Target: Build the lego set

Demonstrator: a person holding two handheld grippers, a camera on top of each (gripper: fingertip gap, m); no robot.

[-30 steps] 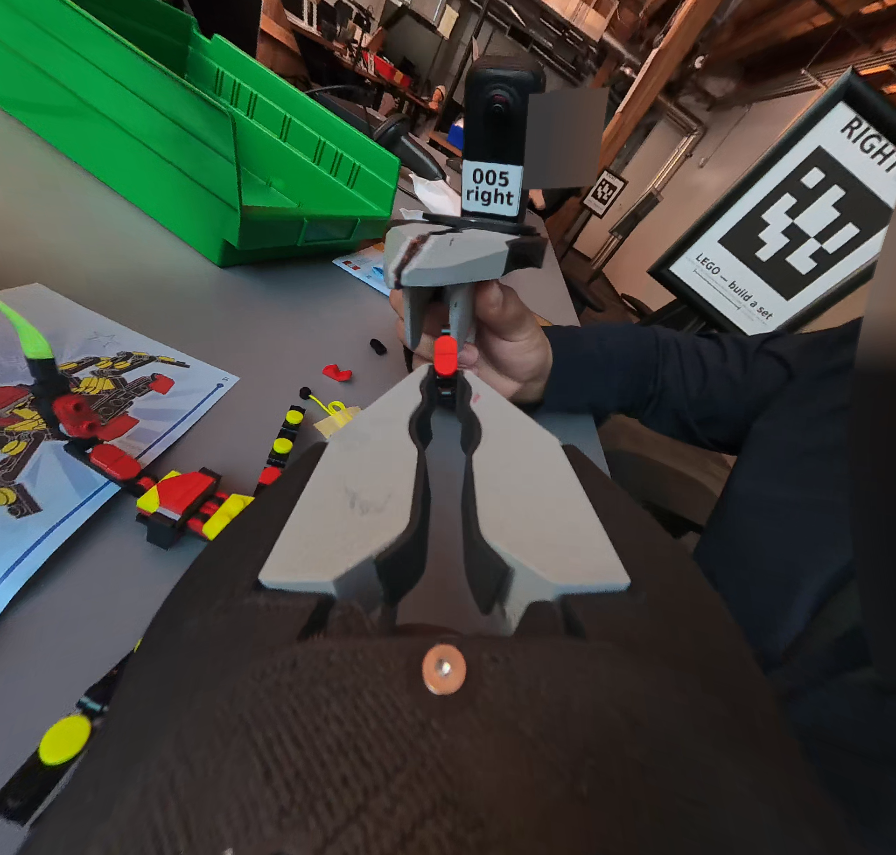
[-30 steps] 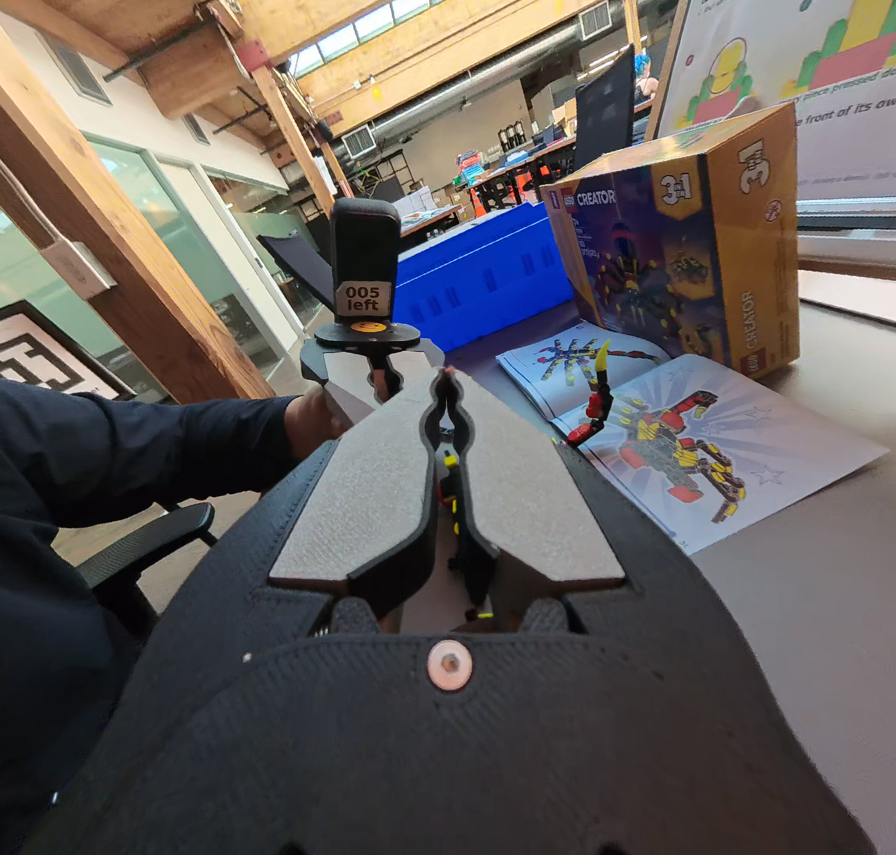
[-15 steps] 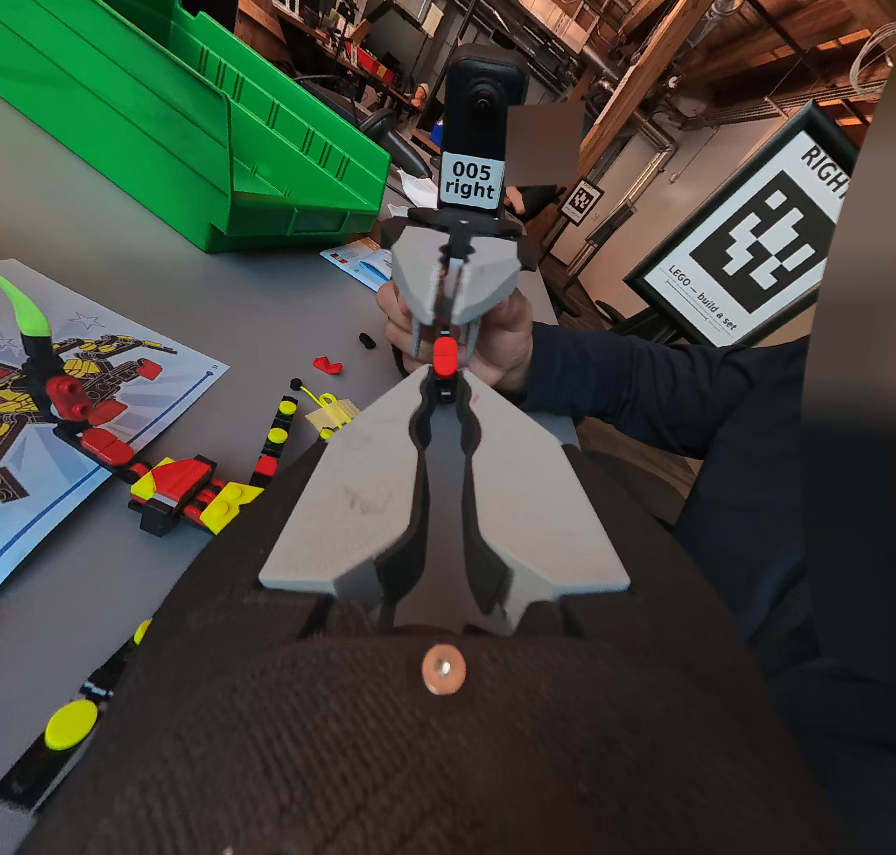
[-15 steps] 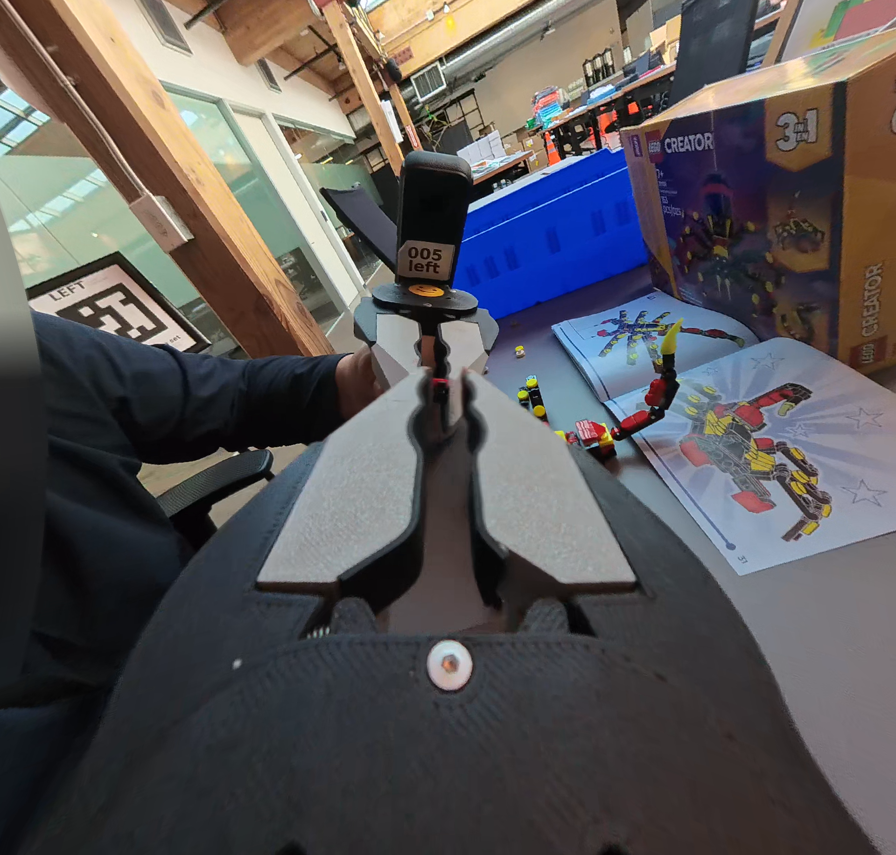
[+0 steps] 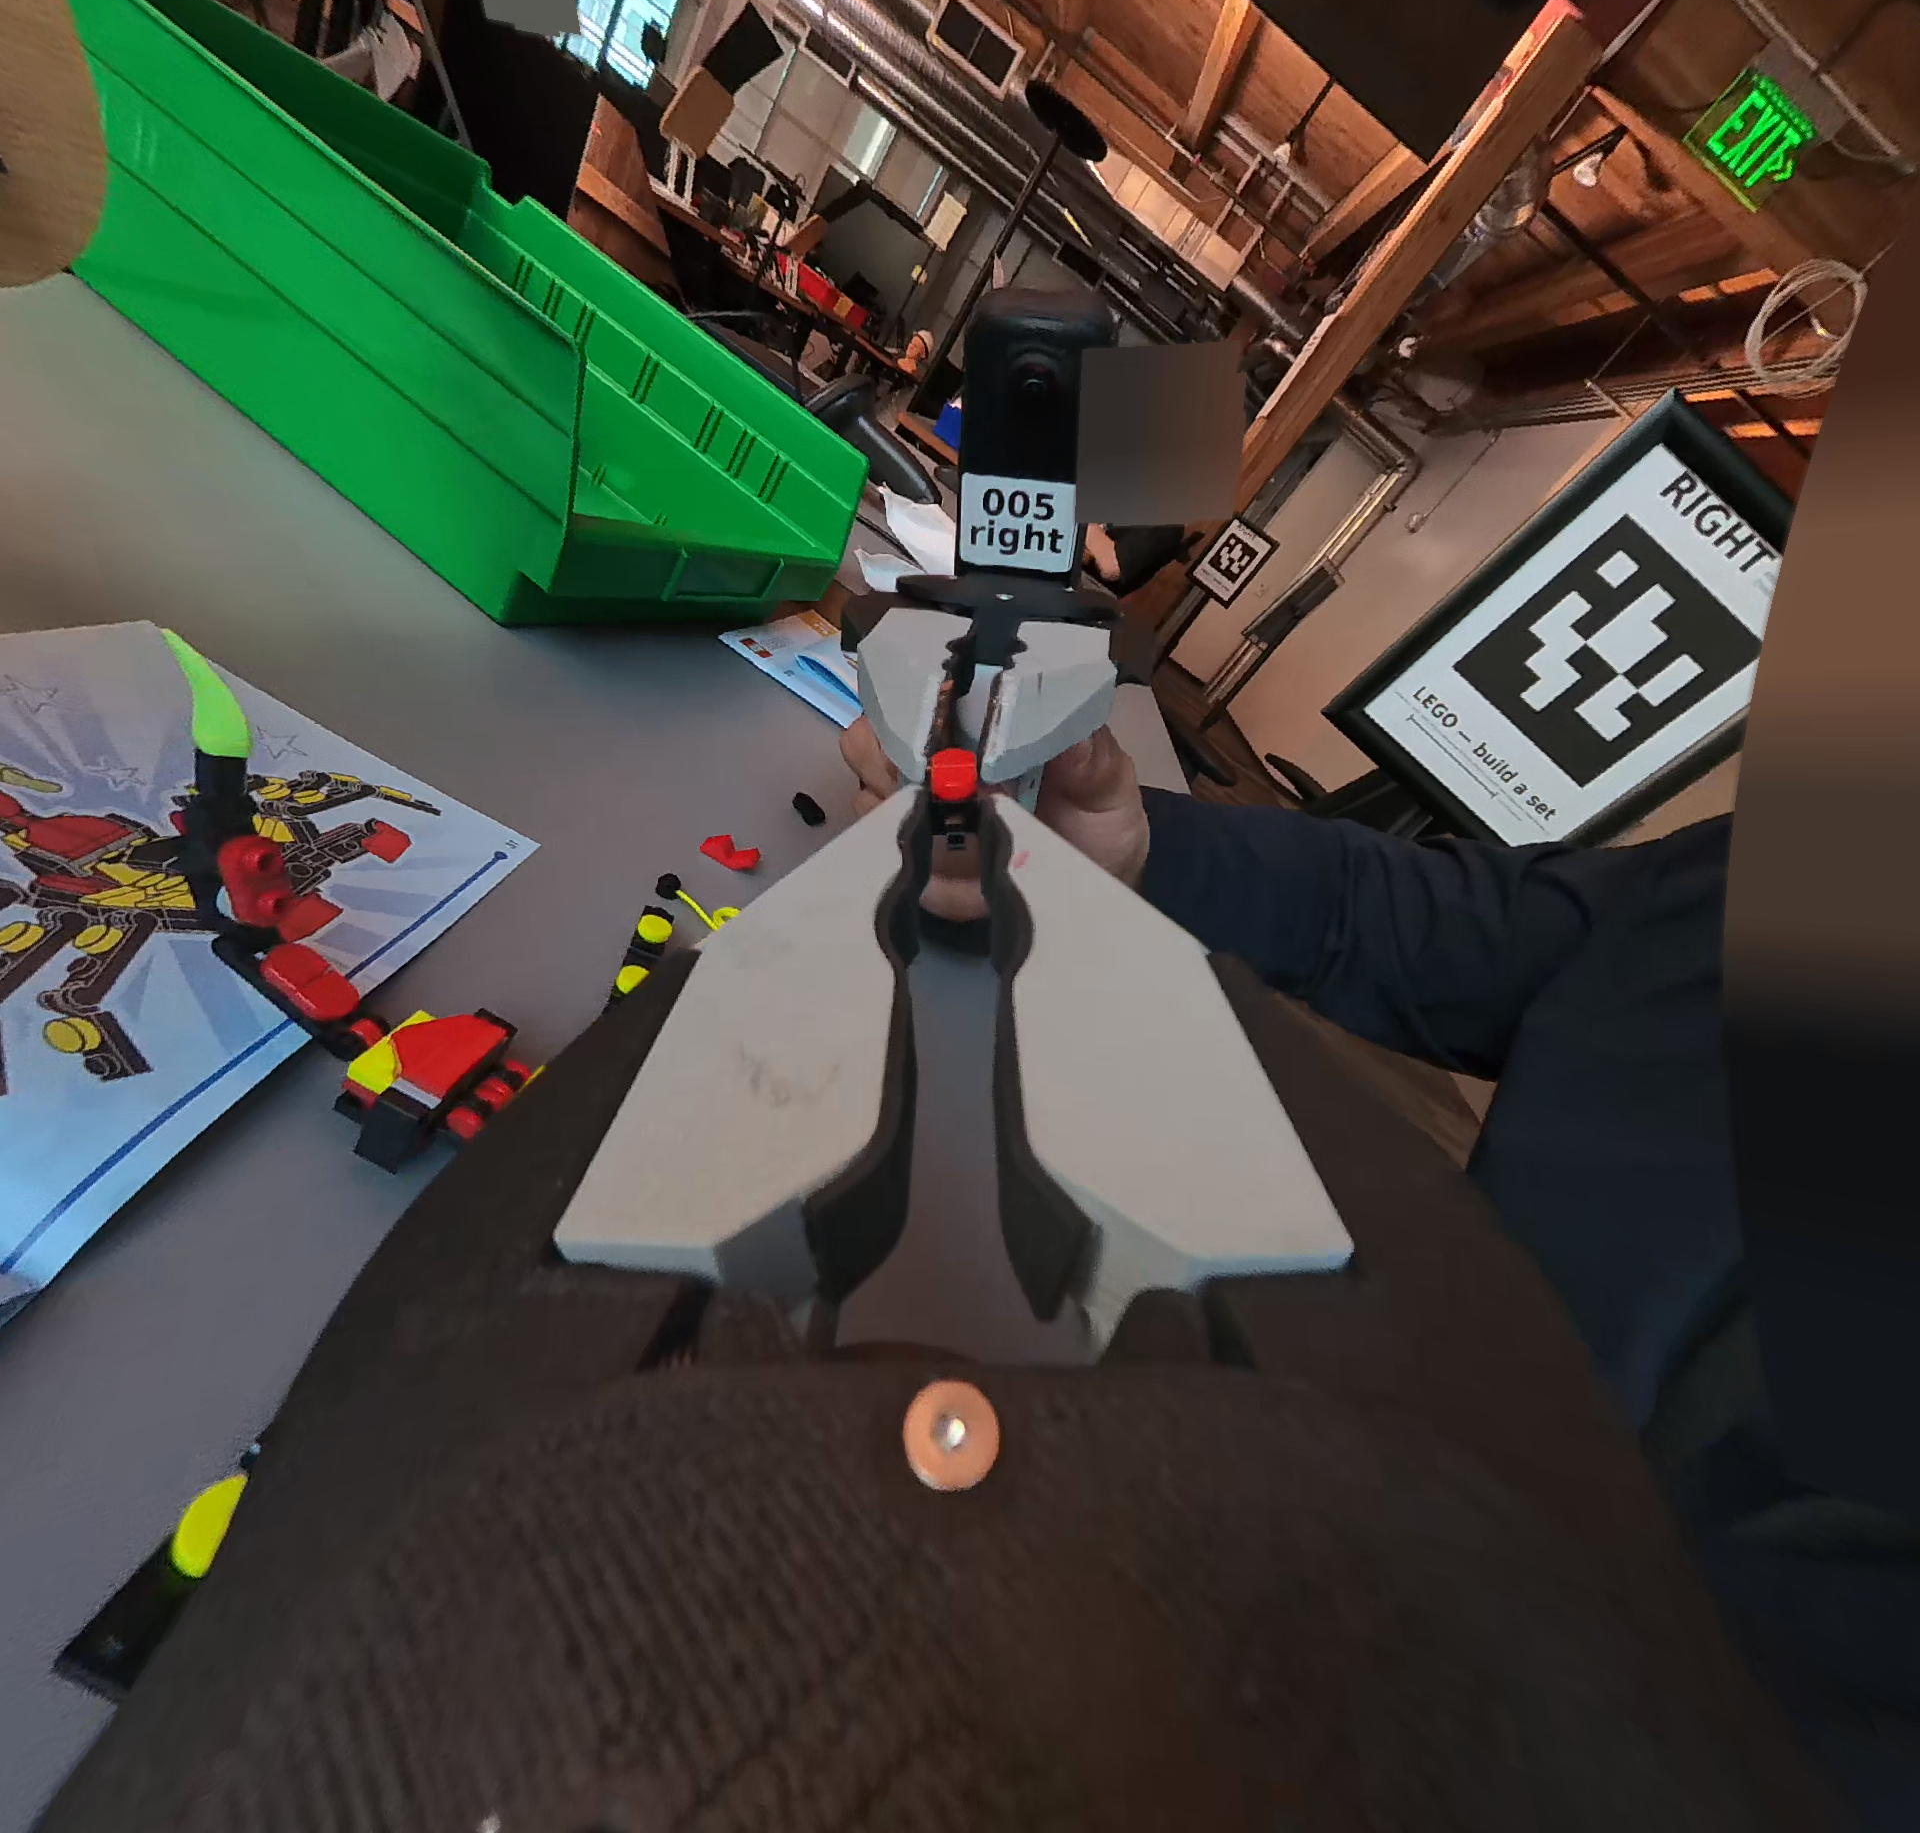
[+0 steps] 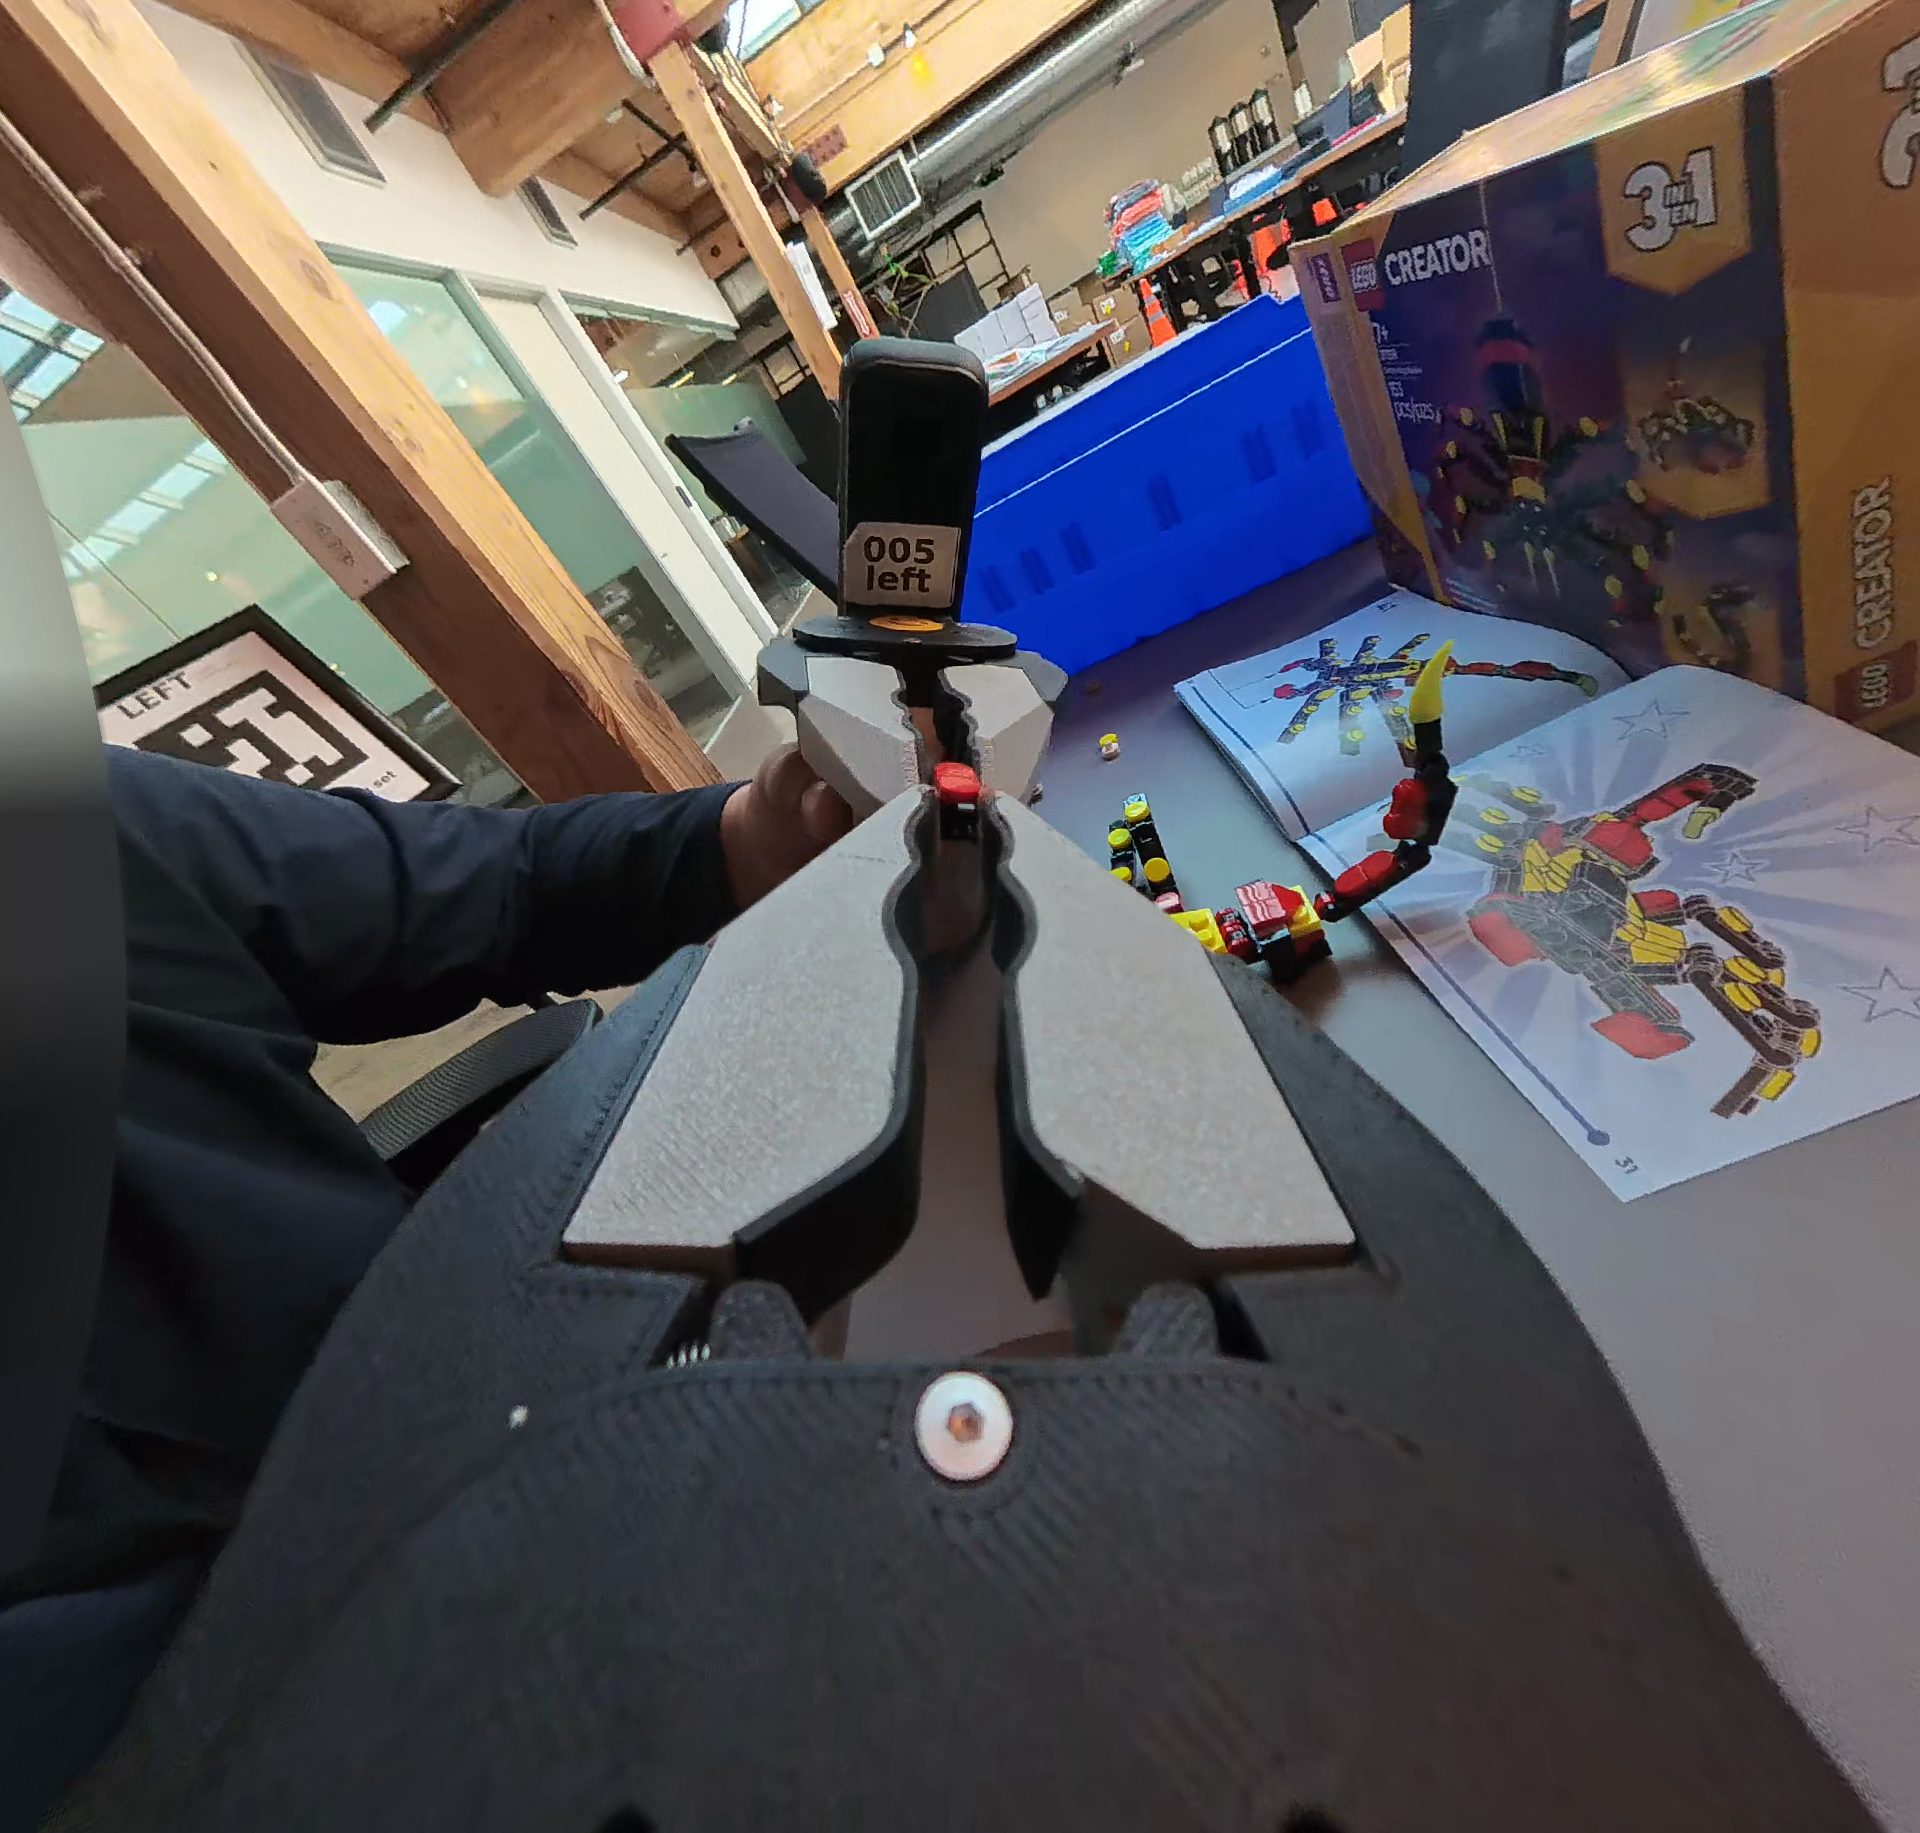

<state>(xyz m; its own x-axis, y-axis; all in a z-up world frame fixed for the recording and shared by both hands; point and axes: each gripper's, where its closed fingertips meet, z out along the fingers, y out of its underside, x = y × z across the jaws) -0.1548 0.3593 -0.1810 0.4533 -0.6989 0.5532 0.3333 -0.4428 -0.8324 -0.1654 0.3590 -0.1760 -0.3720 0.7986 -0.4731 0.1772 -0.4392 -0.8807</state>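
**Two tongs meet tip to tip on one small piece**

The left tongs (image 5: 951, 815) are clenched on a small black-and-red piece (image 5: 952, 786) held in the air above the table (image 5: 416, 578). At twelve o'clock, tip to tip, the right tongs (image 6: 956, 815) pinch the same piece from the opposite side. Its long axis seems to stand upright, red cap on top. Neither is nearer. The half-built model (image 5: 431, 1061) lies at nine o'clock, well apart.
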